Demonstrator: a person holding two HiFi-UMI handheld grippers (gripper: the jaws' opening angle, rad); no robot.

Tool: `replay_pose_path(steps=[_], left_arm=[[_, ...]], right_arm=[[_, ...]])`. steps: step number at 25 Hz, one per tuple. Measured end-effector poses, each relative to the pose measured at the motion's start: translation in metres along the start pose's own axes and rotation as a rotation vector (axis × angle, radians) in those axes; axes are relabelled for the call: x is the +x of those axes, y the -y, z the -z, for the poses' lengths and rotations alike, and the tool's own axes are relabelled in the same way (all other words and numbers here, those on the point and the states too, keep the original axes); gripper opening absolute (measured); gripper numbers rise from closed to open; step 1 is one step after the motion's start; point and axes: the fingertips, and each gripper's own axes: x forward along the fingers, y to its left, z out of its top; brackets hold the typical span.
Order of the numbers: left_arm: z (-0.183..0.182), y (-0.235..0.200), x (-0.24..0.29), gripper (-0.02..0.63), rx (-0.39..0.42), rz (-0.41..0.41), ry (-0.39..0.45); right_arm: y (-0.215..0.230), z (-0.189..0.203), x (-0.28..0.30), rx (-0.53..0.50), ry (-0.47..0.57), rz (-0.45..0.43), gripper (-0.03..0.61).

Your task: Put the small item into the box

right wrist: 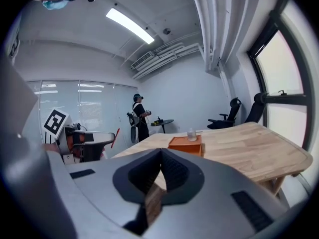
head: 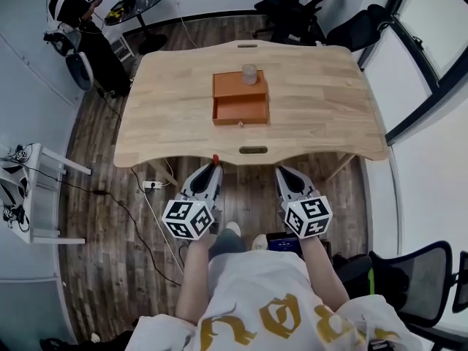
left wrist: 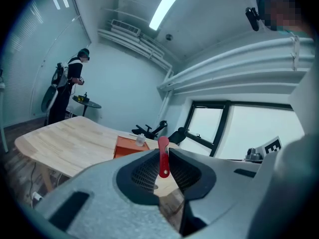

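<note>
An orange box (head: 240,97) with its drawer pulled open toward me sits mid-table; a small clear bottle (head: 249,74) stands on its top. My left gripper (head: 213,166) hovers just off the table's near edge, shut on a small red item (head: 215,157) that stands upright between the jaws (left wrist: 163,158). Beyond it in the left gripper view are the box (left wrist: 130,146) and bottle (left wrist: 140,140). My right gripper (head: 282,171) is beside it, shut and empty (right wrist: 160,156); its view shows the box (right wrist: 187,144) and the left gripper (right wrist: 84,143).
The wooden table (head: 322,101) has handle slots at its near and far edges. Black office chairs (head: 300,9) stand behind it. A person (head: 73,13) stands at the far left by a round black table (head: 139,4). A white rack (head: 29,189) and floor cables lie left.
</note>
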Motion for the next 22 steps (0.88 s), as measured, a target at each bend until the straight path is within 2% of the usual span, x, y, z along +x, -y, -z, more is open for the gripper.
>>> replay_pose_path(steps=[6,12,18,22], left_arm=[[0.013,-0.005,0.01,0.052,-0.016,-0.012,-0.015],[0.001,-0.017,0.043,0.052,-0.022,-0.004,-0.003],[-0.016,-0.055,0.106,0.052,-0.04,0.01,0.005],[-0.04,-0.083,0.157,0.052,-0.026,0.037,-0.01]], right_arm=[[0.009,0.011,0.007,0.008,-0.022,-0.009,0.011],[0.037,0.006,0.034,0.026,-0.039,0.004,0.011],[0.061,-0.006,0.099,0.005,-0.057,-0.006,0.011],[0.085,-0.024,0.15,0.002,-0.071,0.012,0.011]])
